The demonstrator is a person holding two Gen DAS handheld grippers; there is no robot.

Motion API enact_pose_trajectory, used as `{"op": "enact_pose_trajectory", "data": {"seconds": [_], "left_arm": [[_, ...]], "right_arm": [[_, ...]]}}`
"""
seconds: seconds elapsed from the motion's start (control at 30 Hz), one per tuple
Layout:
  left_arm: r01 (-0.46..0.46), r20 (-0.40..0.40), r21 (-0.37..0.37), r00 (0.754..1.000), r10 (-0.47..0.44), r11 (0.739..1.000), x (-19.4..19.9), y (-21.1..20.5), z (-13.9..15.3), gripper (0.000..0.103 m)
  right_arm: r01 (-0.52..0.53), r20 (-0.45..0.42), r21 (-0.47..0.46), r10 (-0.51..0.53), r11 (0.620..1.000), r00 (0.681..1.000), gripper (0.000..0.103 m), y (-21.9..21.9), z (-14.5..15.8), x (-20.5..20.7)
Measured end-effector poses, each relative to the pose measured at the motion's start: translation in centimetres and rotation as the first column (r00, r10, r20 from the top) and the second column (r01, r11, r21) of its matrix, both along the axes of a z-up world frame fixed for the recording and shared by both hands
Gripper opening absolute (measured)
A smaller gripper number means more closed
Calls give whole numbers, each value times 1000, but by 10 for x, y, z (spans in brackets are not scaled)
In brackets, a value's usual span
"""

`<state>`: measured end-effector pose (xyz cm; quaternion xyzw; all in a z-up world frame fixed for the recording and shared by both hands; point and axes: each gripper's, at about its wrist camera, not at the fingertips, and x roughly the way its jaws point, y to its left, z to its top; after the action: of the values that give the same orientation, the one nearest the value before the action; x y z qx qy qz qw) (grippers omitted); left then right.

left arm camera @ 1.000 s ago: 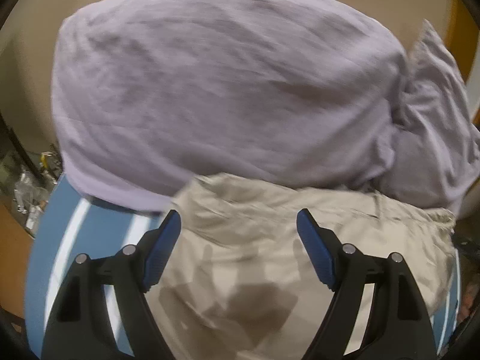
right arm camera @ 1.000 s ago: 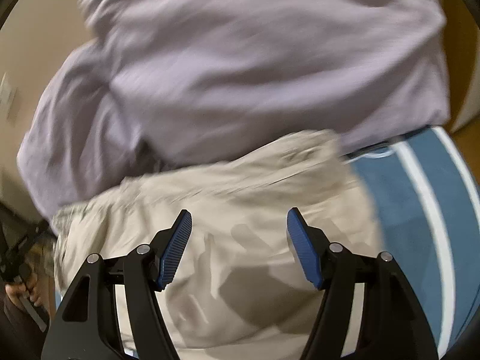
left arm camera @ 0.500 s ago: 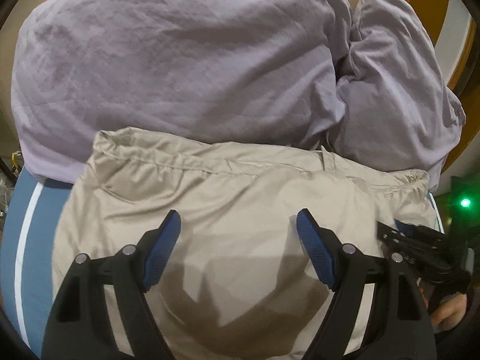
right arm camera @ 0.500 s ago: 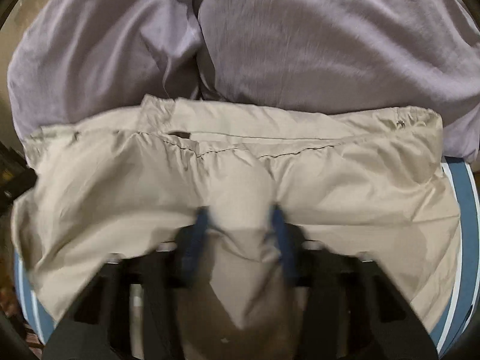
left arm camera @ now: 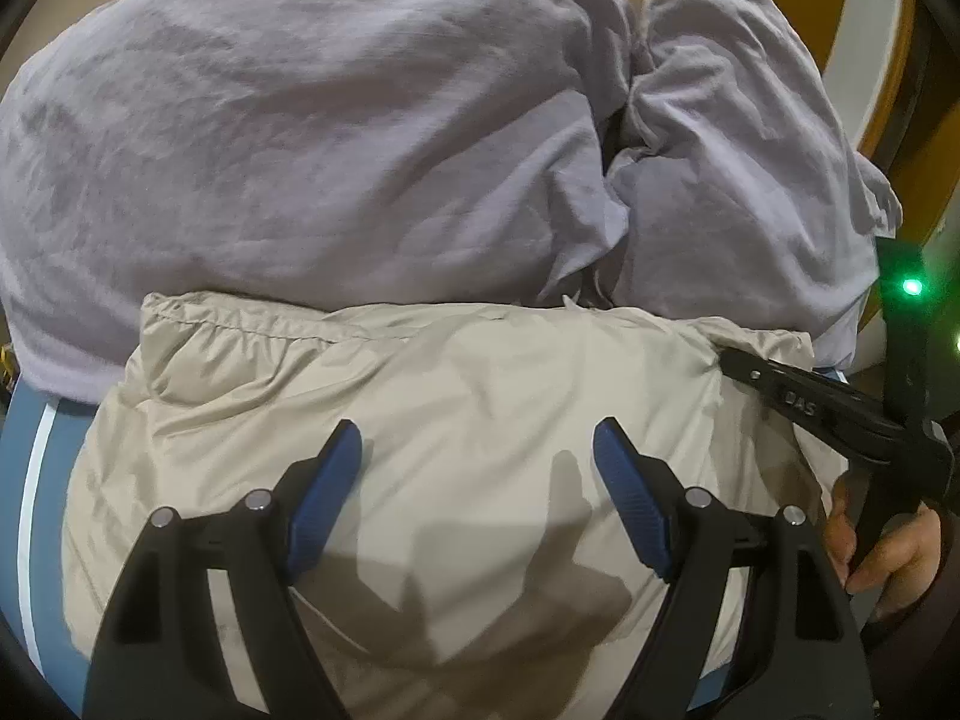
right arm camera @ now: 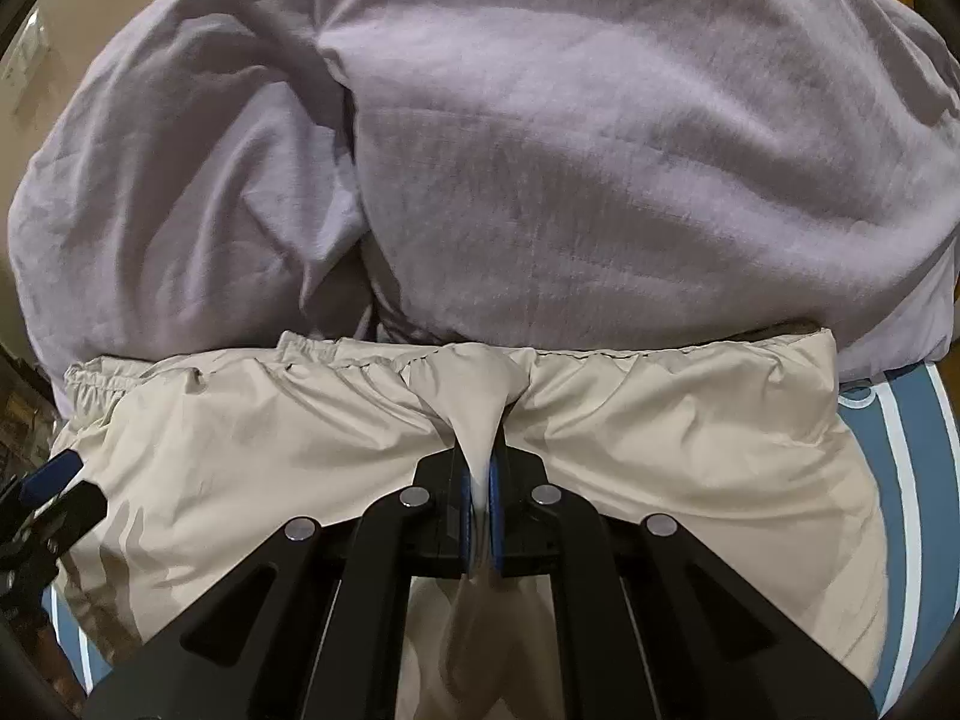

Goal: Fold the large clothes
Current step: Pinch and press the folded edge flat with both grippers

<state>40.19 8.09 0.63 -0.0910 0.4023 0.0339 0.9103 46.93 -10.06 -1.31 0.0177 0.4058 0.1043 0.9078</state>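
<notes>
A beige garment (left arm camera: 456, 396) with an elastic waistband lies flat on a blue striped surface. It also fills the lower half of the right wrist view (right arm camera: 690, 438). My left gripper (left arm camera: 477, 498) is open and hovers just above the beige fabric, with nothing between its blue pads. My right gripper (right arm camera: 478, 486) is shut on a pinched fold of the beige garment just below its waistband. The right gripper's body shows at the right edge of the left wrist view (left arm camera: 840, 414), held by a hand.
A bulky lilac cloth pile (left arm camera: 312, 138) lies right behind the beige garment and also fills the upper right wrist view (right arm camera: 600, 150). The blue surface with white stripes (left arm camera: 36, 480) shows at the sides (right arm camera: 900, 468). A beige wall stands behind.
My right gripper has moved in over the beige garment and shut on a fold of it. My left gripper has shifted right over the garment and stays open.
</notes>
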Motion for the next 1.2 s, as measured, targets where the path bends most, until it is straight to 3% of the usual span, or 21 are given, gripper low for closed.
{"op": "enact_pose_trajectory", "data": {"seconds": [0.33,0.4,0.57,0.67,0.93,1.2], "left_arm": [[-36,-30,84,999,39,996,17,-1,-33,82],[-58,-32,91,998,61,994,21,2,-40,83],[-102,-46,110,993,108,989,31,8,-56,83],[-115,-47,119,992,121,986,36,11,-62,84],[-132,-56,125,989,140,983,44,14,-73,86],[-133,-63,122,988,141,984,40,22,-76,86]], "right_arm": [[22,-7,-5,-23,1000,1000,10,3,-24,7],[25,-6,-7,-25,1000,1000,18,2,-27,8],[31,-1,-8,-31,999,1000,51,0,-29,7],[41,10,4,-41,999,999,58,-4,-20,-6],[75,54,112,-82,991,995,60,-2,5,-57],[35,98,29,-37,999,994,67,34,5,-72]]}}
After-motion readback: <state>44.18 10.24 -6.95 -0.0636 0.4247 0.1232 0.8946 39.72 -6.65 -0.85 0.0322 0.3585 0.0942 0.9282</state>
